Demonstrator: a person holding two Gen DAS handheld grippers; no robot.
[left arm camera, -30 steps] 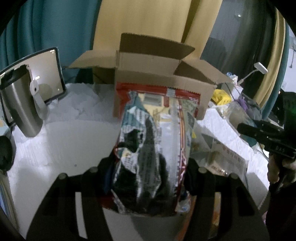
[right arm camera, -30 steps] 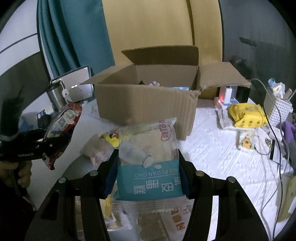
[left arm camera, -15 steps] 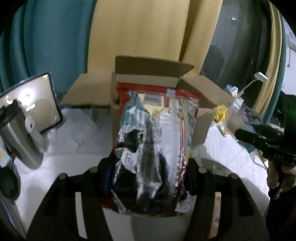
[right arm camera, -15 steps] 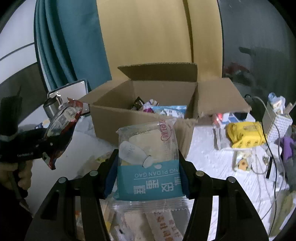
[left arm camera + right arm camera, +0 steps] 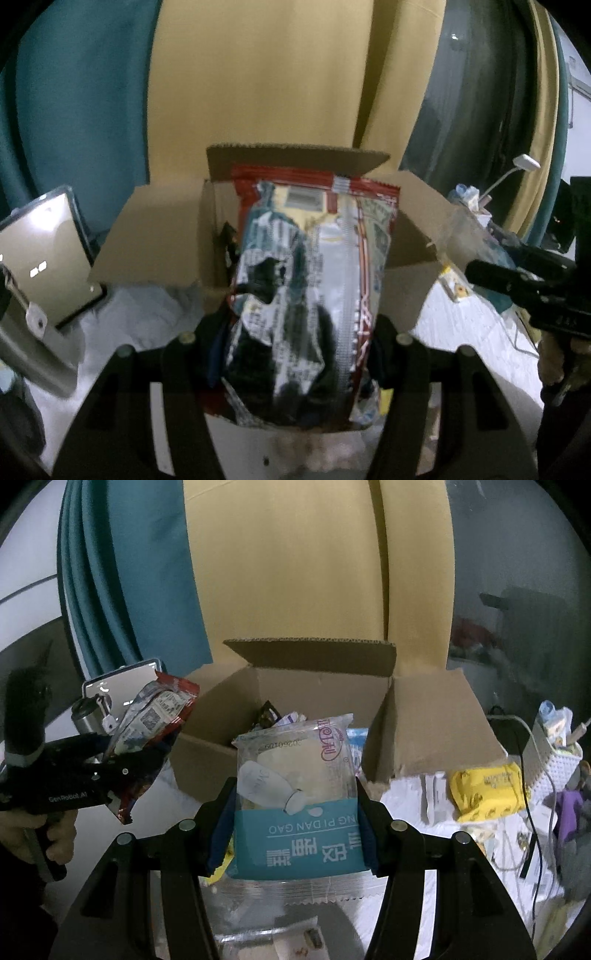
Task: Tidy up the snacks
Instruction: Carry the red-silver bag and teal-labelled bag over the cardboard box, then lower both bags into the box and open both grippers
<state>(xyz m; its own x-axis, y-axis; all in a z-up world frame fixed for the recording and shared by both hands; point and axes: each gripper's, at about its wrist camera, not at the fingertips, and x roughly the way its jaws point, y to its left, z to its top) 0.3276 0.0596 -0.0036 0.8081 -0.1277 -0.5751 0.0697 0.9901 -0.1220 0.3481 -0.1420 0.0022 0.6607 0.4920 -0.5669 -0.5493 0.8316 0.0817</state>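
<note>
My left gripper (image 5: 295,354) is shut on a red and silver snack bag (image 5: 310,288) and holds it up in front of the open cardboard box (image 5: 162,236). It also shows at the left of the right wrist view (image 5: 147,738). My right gripper (image 5: 291,827) is shut on a clear and blue cake packet (image 5: 299,805), raised just before the box (image 5: 295,679). Several snacks (image 5: 284,716) lie inside the box.
A tablet (image 5: 44,258) and a steel mug (image 5: 26,332) stand at the left. A yellow pack (image 5: 487,790), a white basket (image 5: 554,760) and cables (image 5: 532,812) lie at the right on the white cloth. More snack packets (image 5: 273,934) lie below my right gripper.
Both grippers have risen and moved toward the box with their packets. The box's inside now shows in both views.
</note>
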